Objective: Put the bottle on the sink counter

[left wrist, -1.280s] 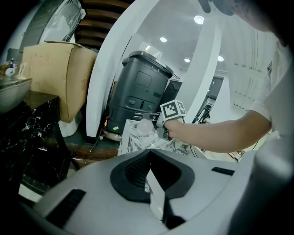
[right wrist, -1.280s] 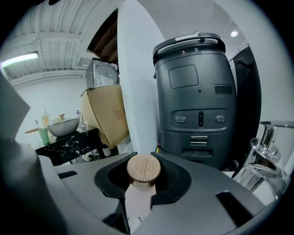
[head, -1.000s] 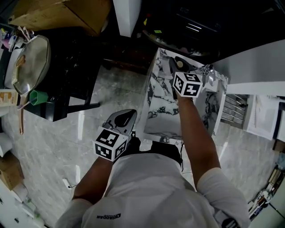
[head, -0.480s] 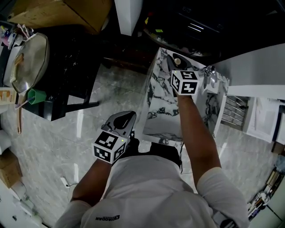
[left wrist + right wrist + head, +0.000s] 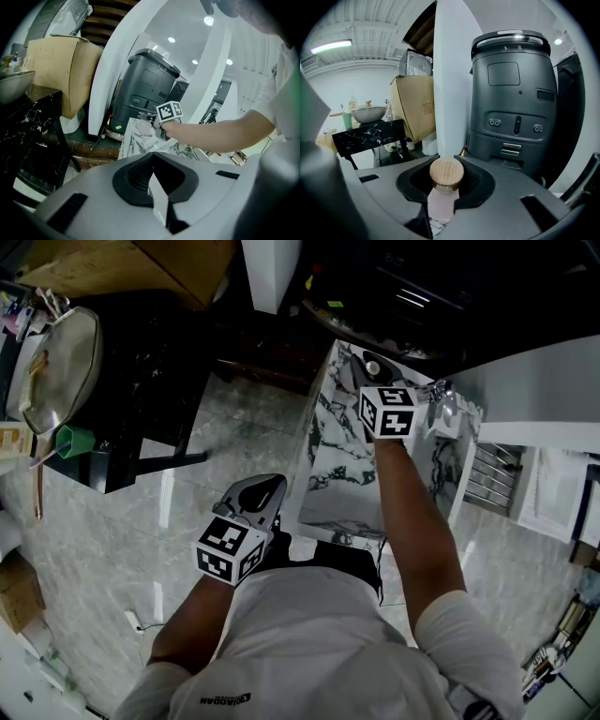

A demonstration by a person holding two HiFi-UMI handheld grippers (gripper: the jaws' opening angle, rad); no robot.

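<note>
wood-capped pale pink bottle point(image 5: 444, 190) is standing upright, pinched by the right gripper point(image 5: 447, 197) over the marble sink counter point(image 5: 328, 474), whose surface is lying at six o'clock below it. left gripper point(image 5: 152, 187), pressed together empty, is hanging farther away.

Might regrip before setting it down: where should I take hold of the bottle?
Grip the bottle on its body just under the wooden cap, from the side: it stands roughly upright, and the wider cap would likely stop it slipping.

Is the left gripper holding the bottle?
No, the right gripper grips the bottle; the left gripper is empty.
</note>
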